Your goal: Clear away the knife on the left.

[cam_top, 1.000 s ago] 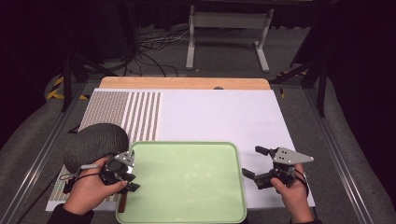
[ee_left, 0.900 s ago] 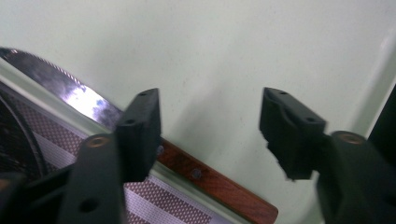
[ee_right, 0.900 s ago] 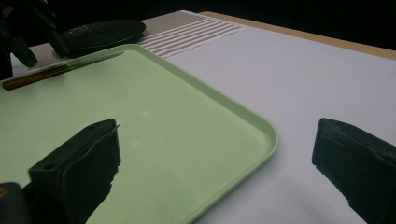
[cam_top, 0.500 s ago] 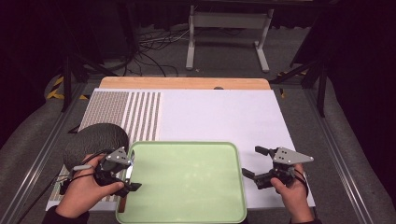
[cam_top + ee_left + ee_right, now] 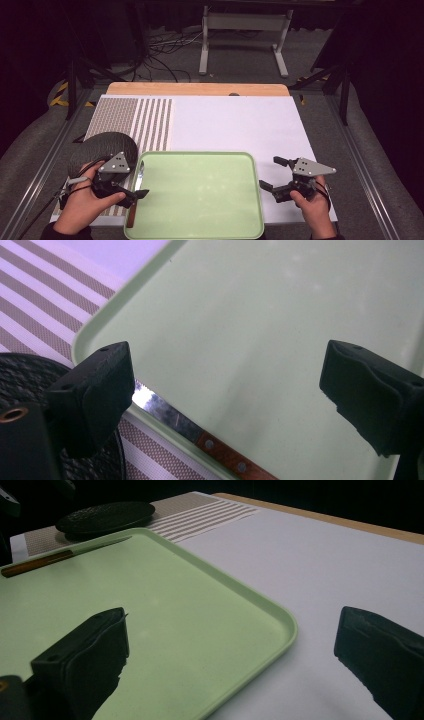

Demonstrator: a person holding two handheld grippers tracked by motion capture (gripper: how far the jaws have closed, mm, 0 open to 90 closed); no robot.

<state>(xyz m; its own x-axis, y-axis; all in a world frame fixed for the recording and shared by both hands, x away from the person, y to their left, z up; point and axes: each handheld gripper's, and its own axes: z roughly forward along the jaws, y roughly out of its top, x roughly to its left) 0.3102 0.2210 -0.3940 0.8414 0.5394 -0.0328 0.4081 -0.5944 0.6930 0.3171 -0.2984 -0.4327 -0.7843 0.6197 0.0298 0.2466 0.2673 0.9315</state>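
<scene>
A knife (image 5: 133, 207) with a brown wooden handle and a steel blade lies along the left rim of the pale green tray (image 5: 200, 154). My left gripper (image 5: 134, 184) hovers just above it. Its jaws have just been opening and stand wide, with nothing between the pads. In the left gripper view (image 5: 225, 390) the knife (image 5: 220, 454) lies below the jaws, on the tray (image 5: 250, 315) rim. My right gripper (image 5: 268, 172) is open beside the tray's right edge. In the right gripper view (image 5: 230, 655) the tray's corner (image 5: 280, 625) sits between the jaws, untouched, and the knife (image 5: 60, 557) lies far off.
A dark round woven mat (image 5: 102, 147) lies left of the tray on a striped placemat (image 5: 145, 120). A white sheet (image 5: 240, 125) covers the table beyond the tray. Black stands and cables sit on the floor past the far edge.
My left gripper's jaws have spread apart, and the hand has lifted a little and drawn back left. The knife now shows lying along the tray's left rim. The right hand has not moved.
</scene>
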